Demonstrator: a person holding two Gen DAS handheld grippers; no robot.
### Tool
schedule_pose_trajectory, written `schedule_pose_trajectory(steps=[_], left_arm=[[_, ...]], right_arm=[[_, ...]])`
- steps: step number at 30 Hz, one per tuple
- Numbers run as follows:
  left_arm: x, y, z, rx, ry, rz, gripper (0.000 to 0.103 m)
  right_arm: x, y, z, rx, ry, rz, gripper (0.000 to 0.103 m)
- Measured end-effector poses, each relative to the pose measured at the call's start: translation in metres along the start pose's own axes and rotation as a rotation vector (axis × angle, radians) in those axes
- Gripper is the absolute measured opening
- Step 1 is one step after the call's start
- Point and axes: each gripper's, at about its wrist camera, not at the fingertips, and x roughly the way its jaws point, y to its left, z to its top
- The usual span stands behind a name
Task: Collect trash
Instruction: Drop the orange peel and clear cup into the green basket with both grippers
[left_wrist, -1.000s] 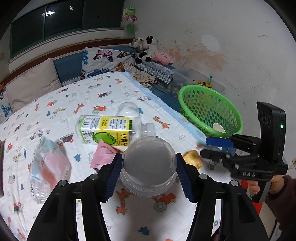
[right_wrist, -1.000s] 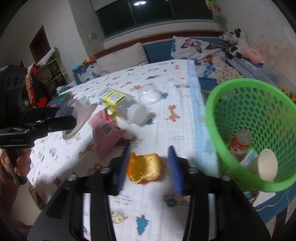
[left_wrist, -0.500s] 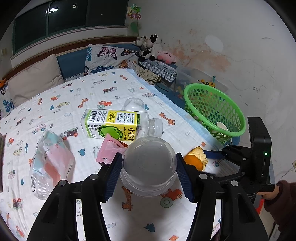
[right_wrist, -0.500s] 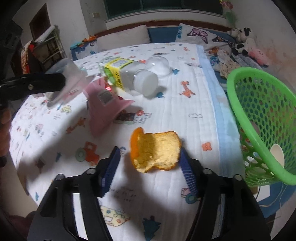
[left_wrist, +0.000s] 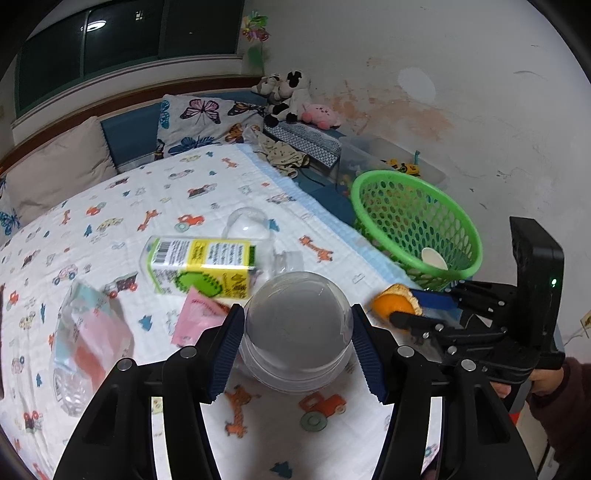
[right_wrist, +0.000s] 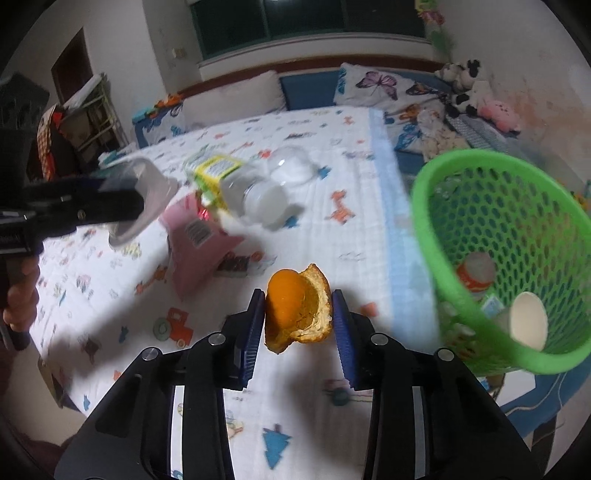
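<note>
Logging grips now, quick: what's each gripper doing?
Left gripper: shut on the clear plastic cup.
Right gripper: jaws just closed, shut on the orange peel.

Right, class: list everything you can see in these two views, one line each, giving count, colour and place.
orange peel: one, orange, between the right gripper's pads
clear cup: one, transparent, between the left gripper's pads
bottle: one, yellow-green label, lying on the bed
clear dome lid: one, beyond the bottle
pink packet: one, beside the bottle
plastic bag: one, pink and blue, left on the bed
basket: one, green, off the bed's edge, holding a paper cup
left gripper: shut on the cup
right gripper: jaws just closed on the peel
</note>
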Motion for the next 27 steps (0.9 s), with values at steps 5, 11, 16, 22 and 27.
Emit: schedule_pose_trajectory(steps=[5,11,16,22,27], left_arm=[[0.007,-0.014,0.018,0.022,-0.009,-0.027,0.056],[0.021,-0.038,0.040,0.060,-0.010,-0.057,0.056],[0.033,-0.055,0.060,0.081,-0.014,-0.077,0.056],[0.051,-0.079,0.085,0.122,-0.012,-0.102,0.056],[0.070,-0.098,0.101,0.146,0.000,-0.125,0.056]], right_arm=[[-0.021,-0.029,0.011,0.052,-0.054,-0.055,0.037],[-0.038,-0.076,0.021,0.133,-0.087,-0.139,0.037],[-0.043,-0.109,0.024,0.205,-0.089,-0.173,0.039],[-0.044,-0.134,0.020,0.277,-0.094,-0.183,0.043],[-0.052,-0.145,0.013,0.310,-0.104,-0.186,0.050]])
